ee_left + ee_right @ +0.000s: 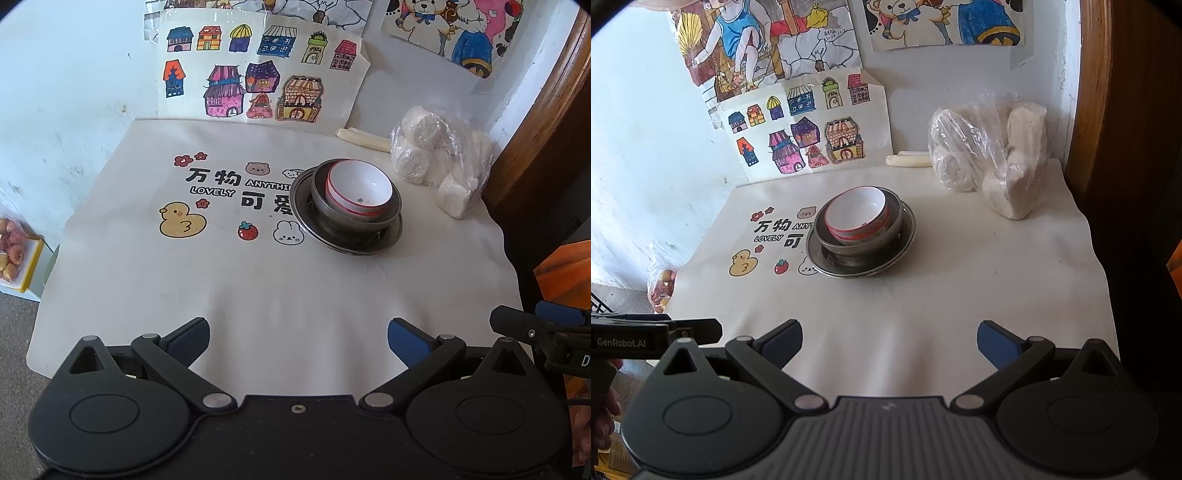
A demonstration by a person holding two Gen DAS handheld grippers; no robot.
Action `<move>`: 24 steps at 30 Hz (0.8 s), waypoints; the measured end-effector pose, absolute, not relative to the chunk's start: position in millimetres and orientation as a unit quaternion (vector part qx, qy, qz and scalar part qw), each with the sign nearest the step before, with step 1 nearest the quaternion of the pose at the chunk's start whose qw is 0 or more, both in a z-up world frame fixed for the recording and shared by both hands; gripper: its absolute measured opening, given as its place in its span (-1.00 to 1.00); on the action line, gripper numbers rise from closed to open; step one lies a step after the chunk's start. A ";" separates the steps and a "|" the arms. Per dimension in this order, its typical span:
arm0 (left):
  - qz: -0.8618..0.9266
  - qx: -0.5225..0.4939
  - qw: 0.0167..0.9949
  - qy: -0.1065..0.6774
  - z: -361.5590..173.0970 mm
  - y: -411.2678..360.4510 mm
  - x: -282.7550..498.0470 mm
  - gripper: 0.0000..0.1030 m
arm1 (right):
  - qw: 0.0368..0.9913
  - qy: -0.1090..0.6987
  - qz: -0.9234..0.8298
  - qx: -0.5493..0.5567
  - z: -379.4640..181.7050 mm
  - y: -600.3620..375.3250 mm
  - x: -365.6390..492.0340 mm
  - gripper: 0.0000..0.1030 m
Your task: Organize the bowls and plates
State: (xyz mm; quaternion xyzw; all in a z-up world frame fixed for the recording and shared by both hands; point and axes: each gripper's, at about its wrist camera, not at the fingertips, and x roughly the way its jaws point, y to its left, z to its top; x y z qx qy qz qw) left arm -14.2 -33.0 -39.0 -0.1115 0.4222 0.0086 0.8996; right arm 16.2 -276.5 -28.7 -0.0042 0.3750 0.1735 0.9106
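Note:
A white bowl with red rim stripes [360, 190] sits tilted inside a grey metal bowl [391, 218], which sits on a metal plate [306, 218] on the cream mat. The same stack shows in the right wrist view: white bowl [857, 216], metal bowl [890, 230], plate [908, 236]. My left gripper [298, 341] is open and empty, near the mat's front edge, well short of the stack. My right gripper [889, 341] is open and empty, also near the front edge. Its body shows at the right edge of the left wrist view [543, 332].
A clear plastic bag of white buns [439, 155] lies at the back right, also in the right wrist view [986, 155]. A pale stick [364, 138] lies by the wall. Drawings [258, 70] hang behind. A wooden frame [546, 110] borders the right. A bag of fruit [13, 251] sits left, off the table.

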 end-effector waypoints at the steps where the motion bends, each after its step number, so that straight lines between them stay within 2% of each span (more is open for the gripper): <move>1: 0.010 -0.112 0.899 0.422 -39.2 -33.0 -13.9 0.99 | 0.910 0.376 0.174 -0.004 -29.2 -276.8 16.4 1.00; 8: 0.003 -0.116 0.899 0.422 -39.6 -35.2 -12.6 0.97 | 0.909 0.379 0.173 -0.004 -30.8 -277.5 18.1 1.00; 14: 0.011 -0.111 0.897 0.428 -35.4 -40.7 -10.0 0.77 | 0.909 0.379 0.171 -0.003 -31.1 -278.7 18.2 1.00; 24: 0.000 -0.128 0.895 0.428 -36.1 -43.4 -5.1 0.75 | 0.910 0.381 0.166 0.001 -31.7 -284.2 22.5 1.00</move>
